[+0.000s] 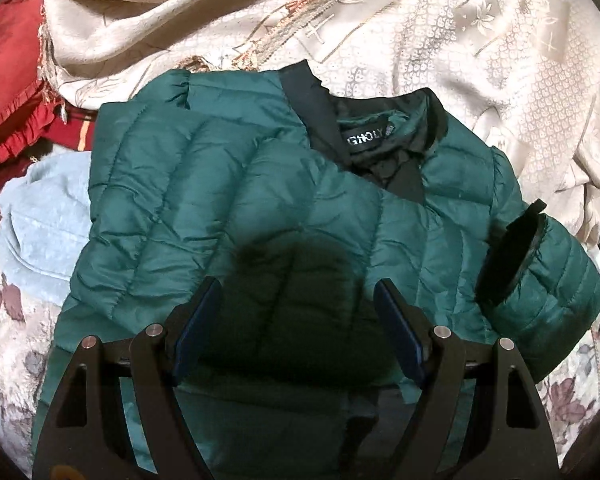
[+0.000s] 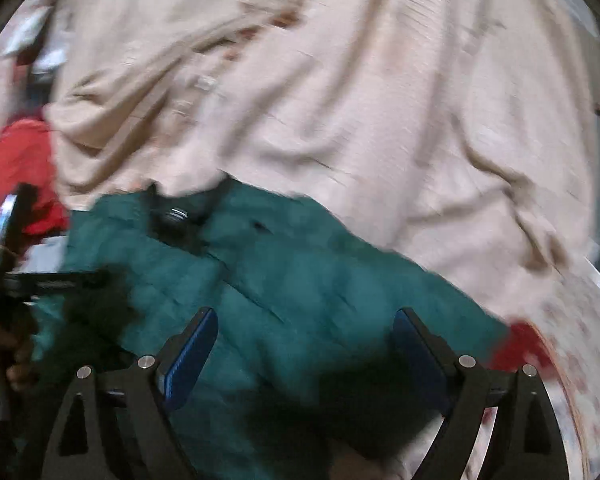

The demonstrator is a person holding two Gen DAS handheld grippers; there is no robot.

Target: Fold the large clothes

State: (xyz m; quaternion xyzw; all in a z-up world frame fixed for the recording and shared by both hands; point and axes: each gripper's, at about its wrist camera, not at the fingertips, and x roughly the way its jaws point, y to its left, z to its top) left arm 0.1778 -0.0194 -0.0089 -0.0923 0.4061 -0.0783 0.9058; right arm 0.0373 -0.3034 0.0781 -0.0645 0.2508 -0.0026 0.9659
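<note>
Left wrist view: the green jacket [image 1: 236, 184] lies partly folded on a floral bed cover [image 1: 8, 344], collar and label toward the cream cloth [image 1: 440, 40] heaped behind it, one cuffed sleeve [image 1: 540, 272] lying at the right, a pale blue garment [image 1: 44, 236] and red fabric [image 1: 8, 92] at the left. The left tool [image 1: 298, 292] hangs over the jacket with jaws spread and nothing between them. In the blurred right wrist view the right tool [image 2: 304, 320] also stands wide apart above the jacket [image 2: 300, 280], gripping nothing.

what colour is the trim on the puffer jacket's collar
Black, edging the dark green puffer jacket at its collar; the left wrist view shows it best.
</note>
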